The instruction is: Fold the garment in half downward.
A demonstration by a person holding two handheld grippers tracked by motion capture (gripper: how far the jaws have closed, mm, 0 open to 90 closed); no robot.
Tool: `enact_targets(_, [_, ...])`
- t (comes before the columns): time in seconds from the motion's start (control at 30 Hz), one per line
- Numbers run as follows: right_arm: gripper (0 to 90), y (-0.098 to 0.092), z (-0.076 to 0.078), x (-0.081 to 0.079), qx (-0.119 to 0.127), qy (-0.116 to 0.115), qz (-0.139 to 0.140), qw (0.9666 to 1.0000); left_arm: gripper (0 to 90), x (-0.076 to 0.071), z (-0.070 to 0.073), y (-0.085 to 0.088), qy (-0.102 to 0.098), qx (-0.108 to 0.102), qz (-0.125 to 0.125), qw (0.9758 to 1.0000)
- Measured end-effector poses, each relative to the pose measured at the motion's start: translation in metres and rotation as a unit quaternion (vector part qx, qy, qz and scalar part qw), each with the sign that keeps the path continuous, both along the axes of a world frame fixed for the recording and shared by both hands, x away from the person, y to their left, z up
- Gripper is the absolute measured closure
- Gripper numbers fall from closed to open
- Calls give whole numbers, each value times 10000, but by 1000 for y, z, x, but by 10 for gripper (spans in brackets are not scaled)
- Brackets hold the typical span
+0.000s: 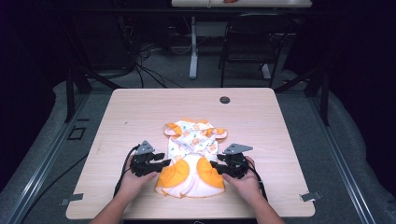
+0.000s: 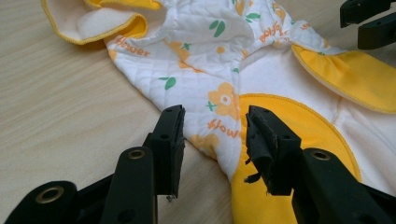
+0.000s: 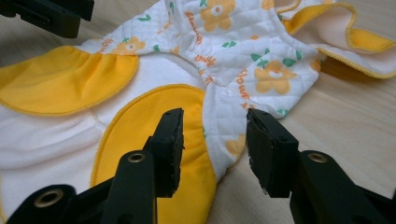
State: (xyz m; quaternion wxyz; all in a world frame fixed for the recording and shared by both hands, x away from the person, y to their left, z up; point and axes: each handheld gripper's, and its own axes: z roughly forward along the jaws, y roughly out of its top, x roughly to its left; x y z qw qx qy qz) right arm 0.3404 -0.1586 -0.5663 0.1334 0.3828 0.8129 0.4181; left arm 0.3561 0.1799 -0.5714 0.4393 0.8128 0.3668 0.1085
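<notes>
Both grippers poised at the garment's side edges, jaws apart.

The left gripper [image 2: 212, 144] and right gripper [image 3: 212, 149] gape, gripping nothing, flanking the small quilted white-and-yellow flower-print garment [image 1: 192, 156] lying flat on the pale wooden table [image 1: 280, 140], probably to pinch its edges.

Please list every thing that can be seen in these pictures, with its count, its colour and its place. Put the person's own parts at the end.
garment: one, white quilted cloth with orange flowers and yellow panels, lying at the near middle of the table, between the two claws.
table: one, light wood, centre of the high view.
round plug: one, dark grey, set in the table top near its far edge.
chair: one, black, on the floor beyond the table.
second table: one, white leg, behind the chair.
cables: several, black, on the floor at the far left.
left claw: one, black, open, at the garment's left edge.
right claw: one, black, open, at the garment's right edge.
hands: two, each holding a claw.
</notes>
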Motion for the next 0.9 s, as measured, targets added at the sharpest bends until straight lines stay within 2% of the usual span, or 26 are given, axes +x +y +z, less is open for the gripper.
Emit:
enact_targets(0.13, [599,-1,-1,3,14,-36,-40,10000,595,3,-1,-2,-24,-62,31,10000])
enact_targets(0.2, [622,0,-2,4,33,-9,-63,10000,641,4,-1,-3,22,-49,37,10000])
enact_targets(0.23, [653,1,-3,6,12,0,-90,10000,655,4,-2,-8,12,151,-73,9999])
enact_targets(0.33, [699,4,-6,6,-58,26,-19,10000,688,3,-2,-15,-75,326,-226,9992])
enact_targets(0.37, [699,4,-6,6,-58,26,-19,10000,700,3,-2,-15,-75,326,-226,9992])
enact_targets(0.4, [717,7,-8,6,-148,45,86,9998,709,2,-4,-19,-72,487,-286,9984])
enact_targets(0.53, [742,13,-13,4,-493,75,337,9982,740,0,-8,-22,-7,689,-394,9968])
enact_targets(0.6, [741,15,-14,2,-616,-3,471,9970,747,0,-9,-22,22,687,-401,9968])
enact_targets(0.63, [741,15,-14,1,-589,-5,476,9971,749,-1,-10,-22,62,651,-432,9969])
enact_targets(0.73, [743,13,-14,0,-494,177,458,9976,749,-3,-10,-21,76,677,-487,9965])
enact_targets(0.87, [742,11,-13,-1,-488,240,537,9971,749,-5,-10,-22,77,678,-517,9963])
enact_targets(0.9, [742,11,-12,-2,-556,237,575,9965,749,-8,-10,-23,68,690,-528,9962])
